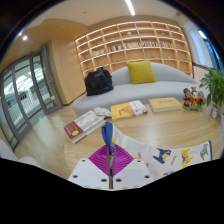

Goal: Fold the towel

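My gripper (108, 152) has its two white fingers pressed together, and the magenta pads (117, 160) meet with no gap. They are shut on a blue-edged fold of the towel (107, 134), which sticks up between the fingertips. The rest of the towel (168, 155) is white with coloured cartoon prints. It spreads to the right of the fingers over the wooden table (160, 128). How much of the towel lies under the fingers is hidden.
Beyond the fingers the table holds books (86, 123), a yellow box (128, 110), another flat box (165, 103) and small toys (192, 98). A plant (213, 85) stands at the right. Behind are a sofa with a yellow cushion (141, 71), a black bag (99, 81) and shelves (135, 45).
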The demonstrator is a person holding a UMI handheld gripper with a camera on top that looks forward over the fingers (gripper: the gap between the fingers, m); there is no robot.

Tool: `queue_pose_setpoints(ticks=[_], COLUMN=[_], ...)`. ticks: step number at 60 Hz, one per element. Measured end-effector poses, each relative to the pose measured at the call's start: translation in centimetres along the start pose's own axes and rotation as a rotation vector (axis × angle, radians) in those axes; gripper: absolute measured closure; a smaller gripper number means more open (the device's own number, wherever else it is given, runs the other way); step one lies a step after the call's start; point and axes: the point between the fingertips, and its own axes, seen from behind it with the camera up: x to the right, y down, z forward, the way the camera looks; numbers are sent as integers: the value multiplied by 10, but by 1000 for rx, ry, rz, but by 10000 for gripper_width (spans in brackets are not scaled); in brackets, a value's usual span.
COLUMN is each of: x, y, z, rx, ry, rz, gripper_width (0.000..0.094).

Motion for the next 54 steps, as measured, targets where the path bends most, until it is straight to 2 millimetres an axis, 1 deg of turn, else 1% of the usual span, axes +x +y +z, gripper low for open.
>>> queue_pose_setpoints(ticks=[3, 5, 7, 9, 10, 11, 13, 15, 18, 19, 20, 23, 24, 26, 27, 28, 29, 30, 33, 35, 37, 38, 41, 45, 46, 47, 50, 54], x=[-12, -12, -6, 7, 17, 23, 43, 66, 104, 121, 131, 168, 188, 212, 233, 239, 249, 259, 290, 309, 325, 332, 341, 343, 340, 342, 338, 325], y=[-32, -52, -70, -84, -91, -96, -100, -100, -93, -88, -84, -63, -51, -34, -21, -15, -5, 2, 18, 27, 32, 33, 27, 17, 12, 11, 6, -2], z=[-25, -42, -56, -68, -76, -76, -82, -86, -87, -88, -88, -86, -84, -84, -76, -81, -82, -84, -91, -100, -109, -114, -132, -156, -164, -169, -186, -211], rx=[59, 97, 131, 162, 177, 183, 193, 196, 186, 180, 164, 121, 110, 79, 67, 43, 25, 8, -23, -40, -48, -41, -20, 7, 10, 18, 32, 45], ry=[-53, -78, -89, -85, -85, -70, -45, -17, 40, 58, 84, 144, 156, 188, 203, 221, 238, 255, 306, 346, 380, 391, 406, 398, 398, 393, 384, 376], rz=[32, 51, 63, 70, 76, 78, 81, 84, 82, 82, 83, 97, 99, 106, 104, 109, 109, 110, 112, 108, 105, 103, 100, 89, 83, 73, 45, 9], gripper_width=[912, 910, 911, 910, 911, 911, 910, 910, 911, 910, 910, 908, 897, 854, 814, 750, 666, 563, 289, 179, 116, 100, 86, 87, 88, 86, 86, 88])
